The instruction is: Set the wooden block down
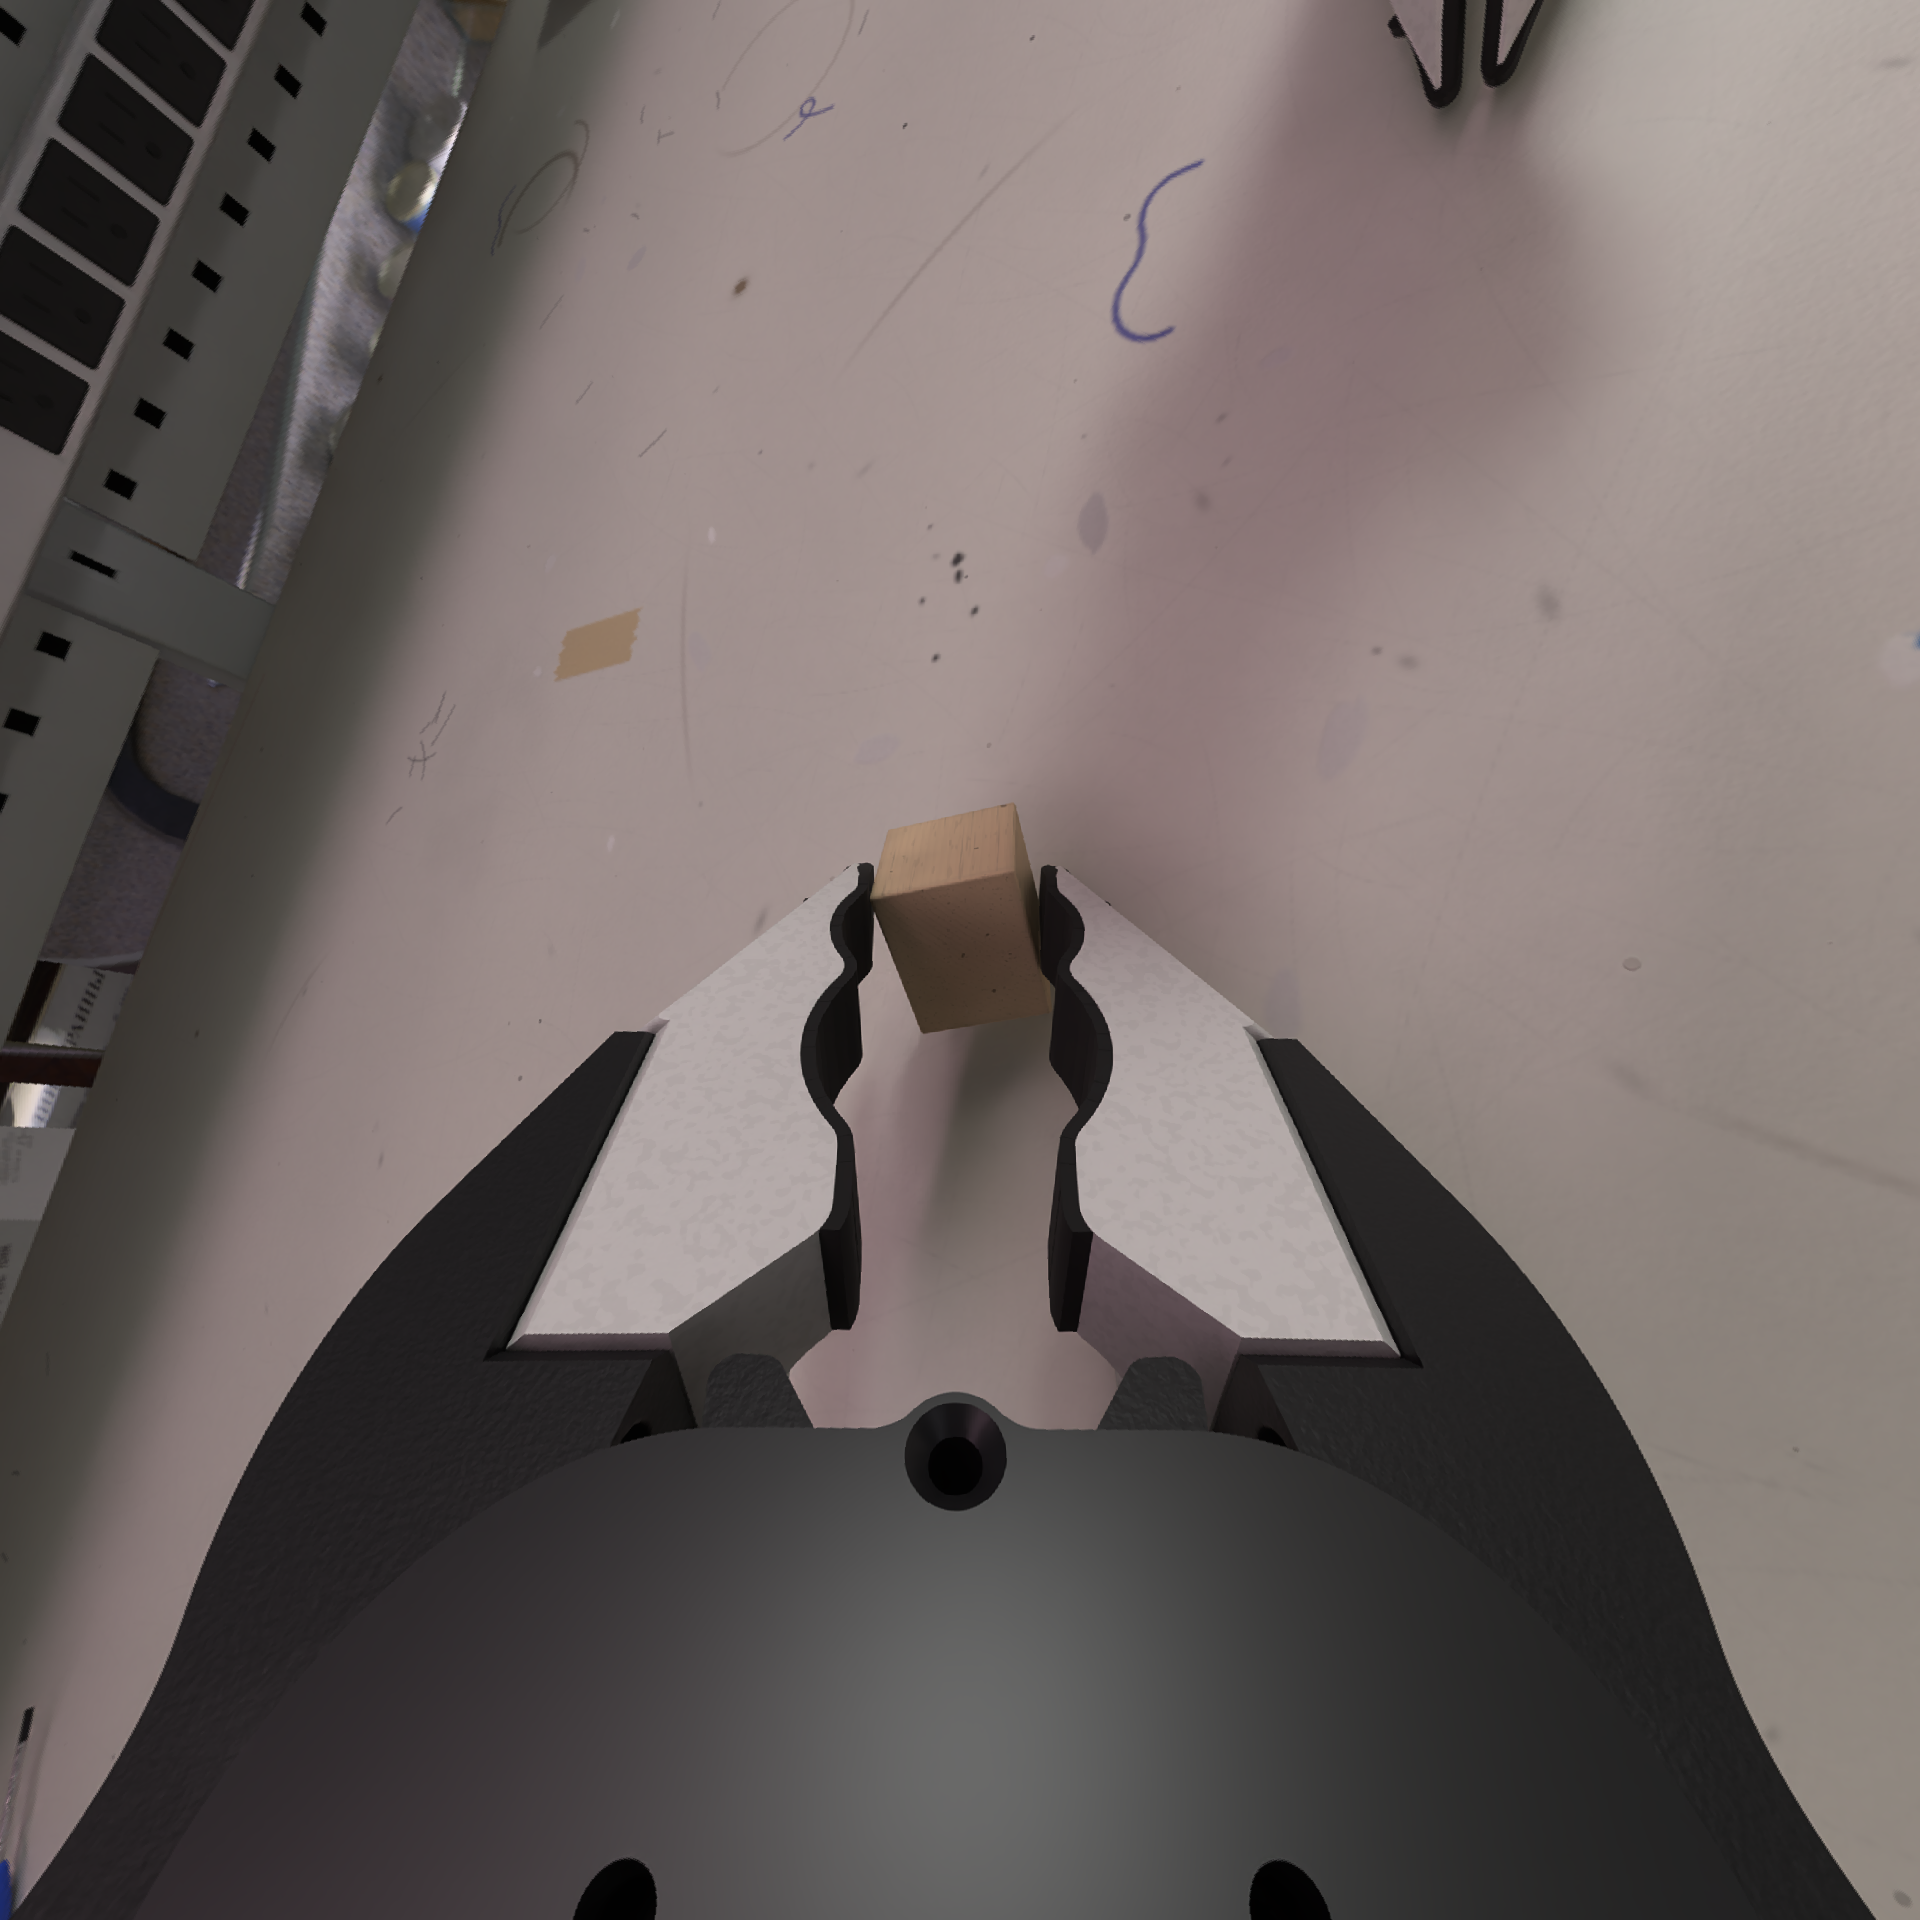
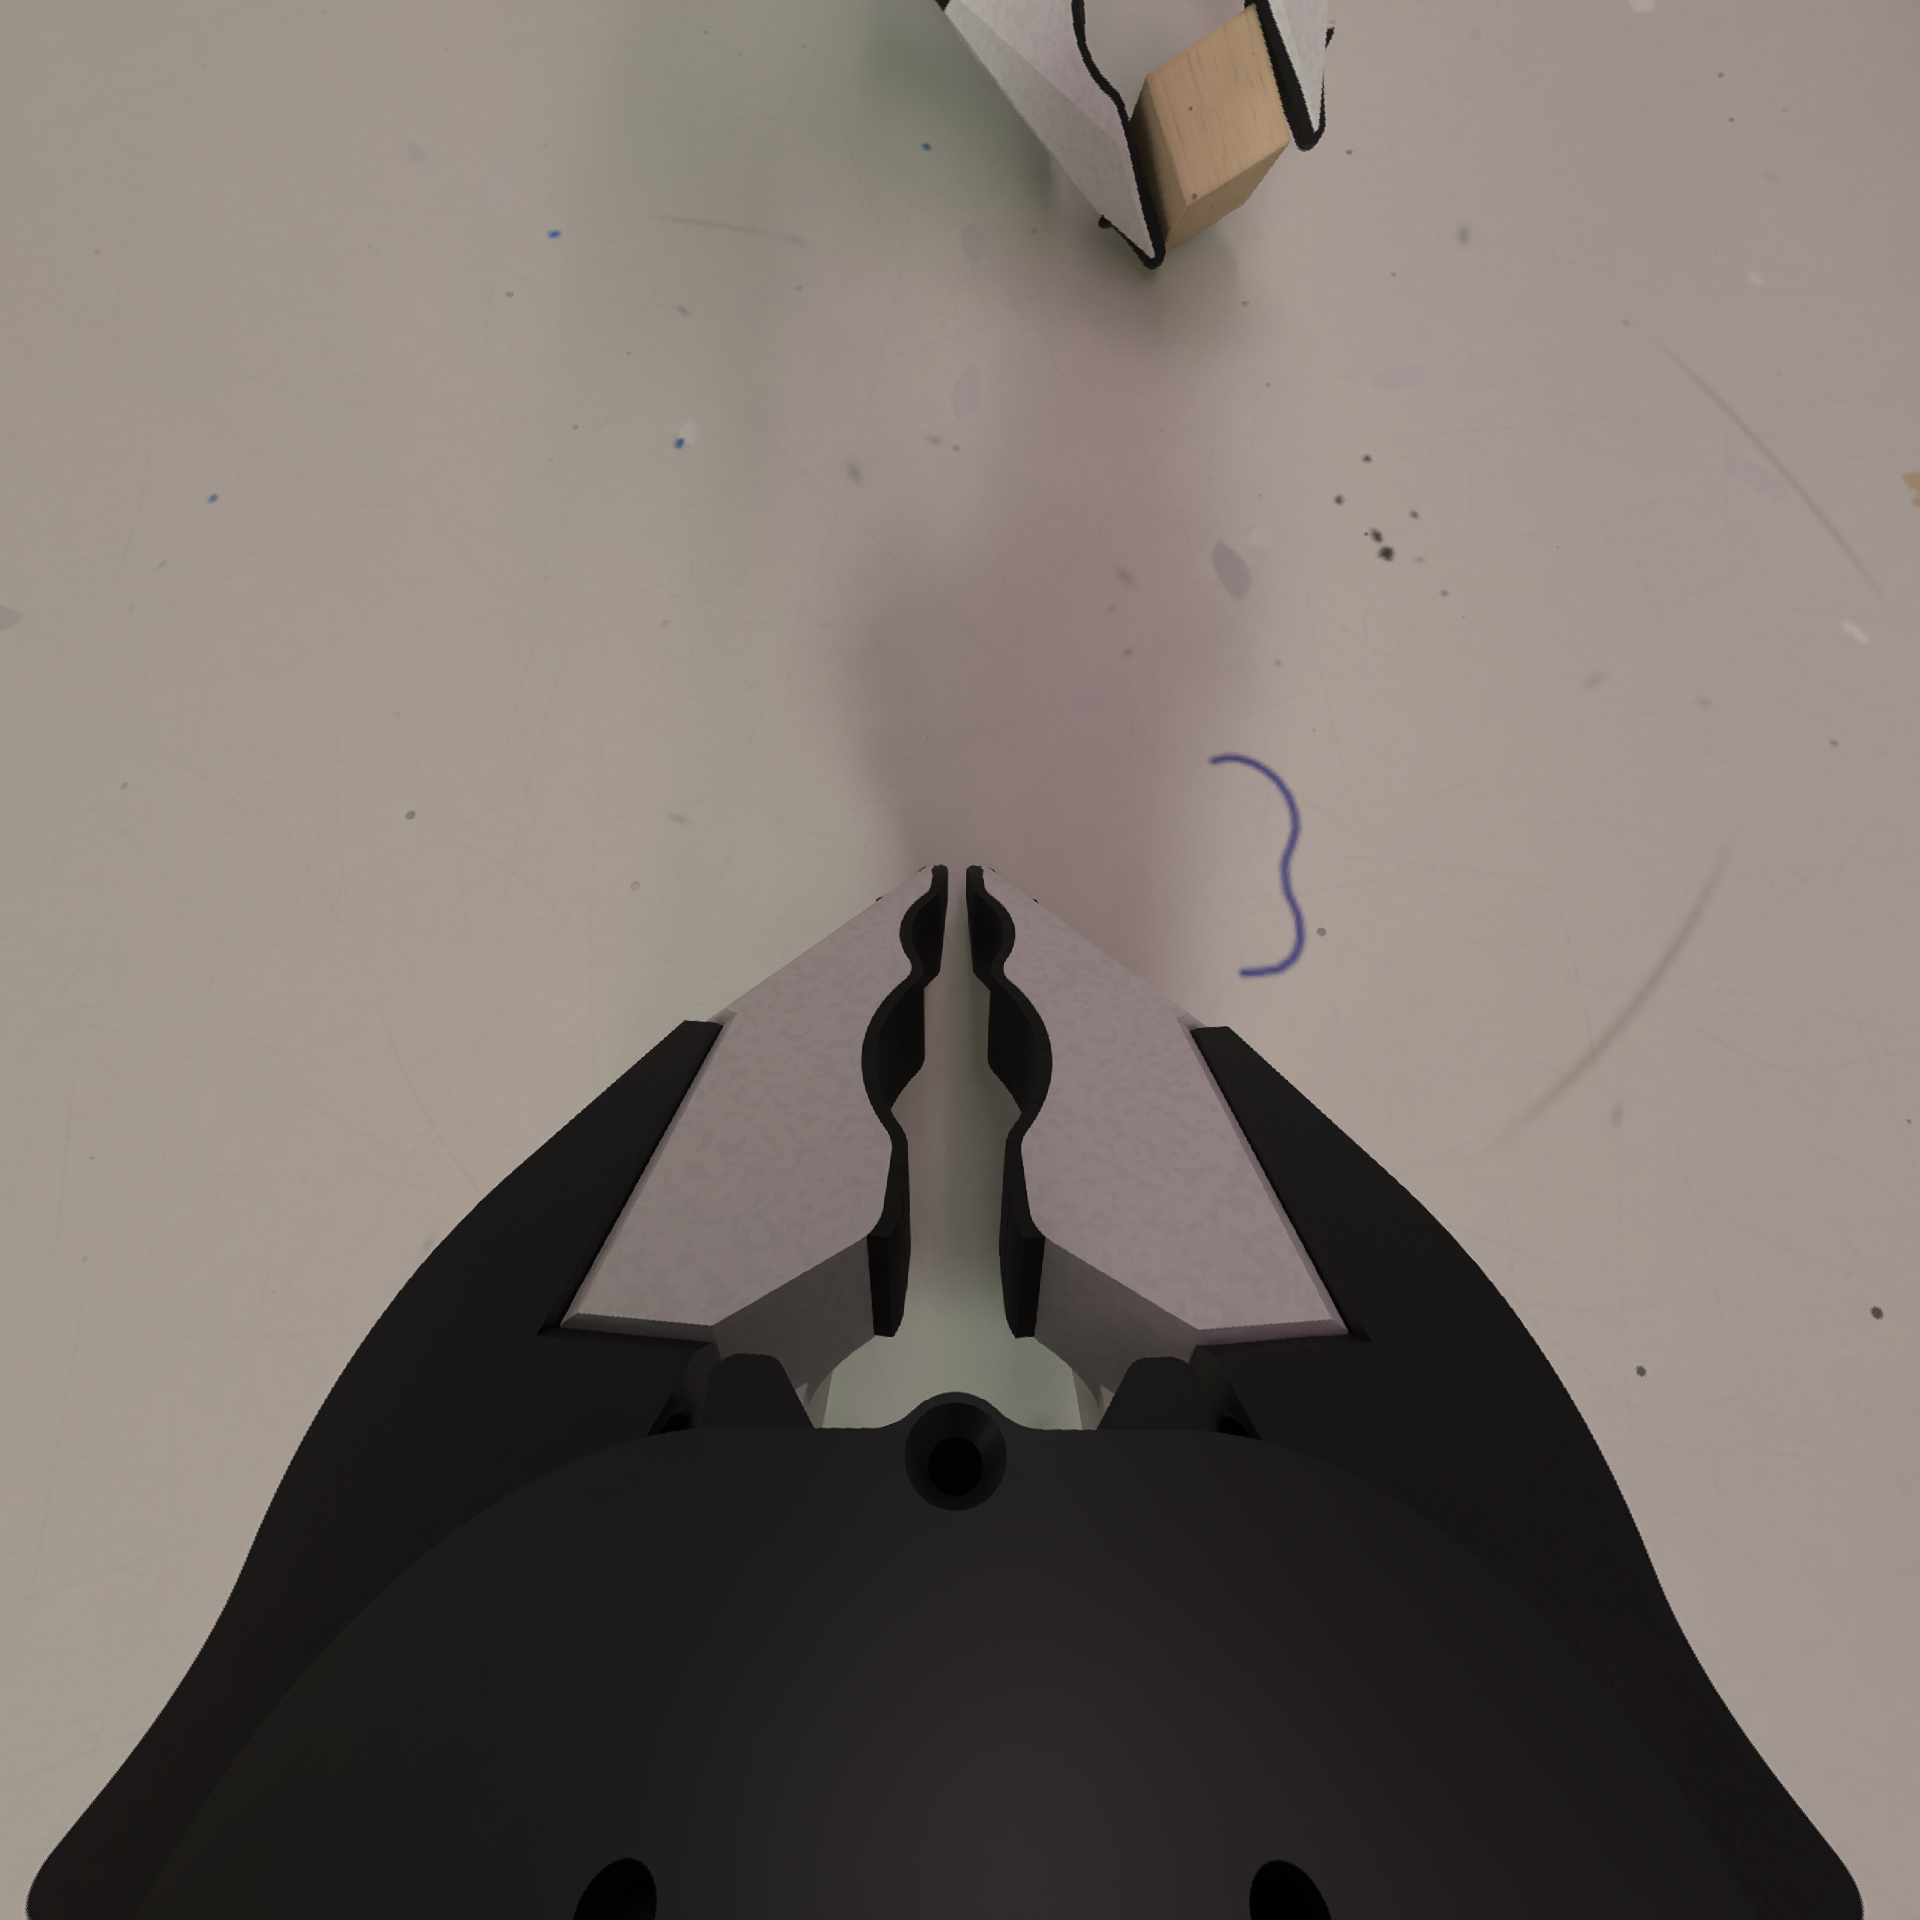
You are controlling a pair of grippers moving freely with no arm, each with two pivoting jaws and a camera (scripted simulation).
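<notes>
The wooden block [image 1: 961,925], a small light-brown cuboid, sits tilted between the fingertips of my left gripper [image 1: 956,883], which is shut on it just above the white table [image 1: 1455,727]. A soft shadow lies on the table under the block. The right wrist view shows the same block [image 2: 1210,125] in the left gripper [image 2: 1226,197] at the top edge, its lower corner close to the table. My right gripper [image 2: 957,873] is shut and empty, hovering over the table. Its fingertips [image 1: 1465,62] also show at the top right of the left wrist view.
A grey metal rack [image 1: 104,260] with slotted posts runs along the table's left edge. A tan piece of tape [image 1: 597,644] and a blue pen squiggle [image 1: 1143,260] mark the scuffed tabletop; the squiggle [image 2: 1278,862] lies right of my right fingertips.
</notes>
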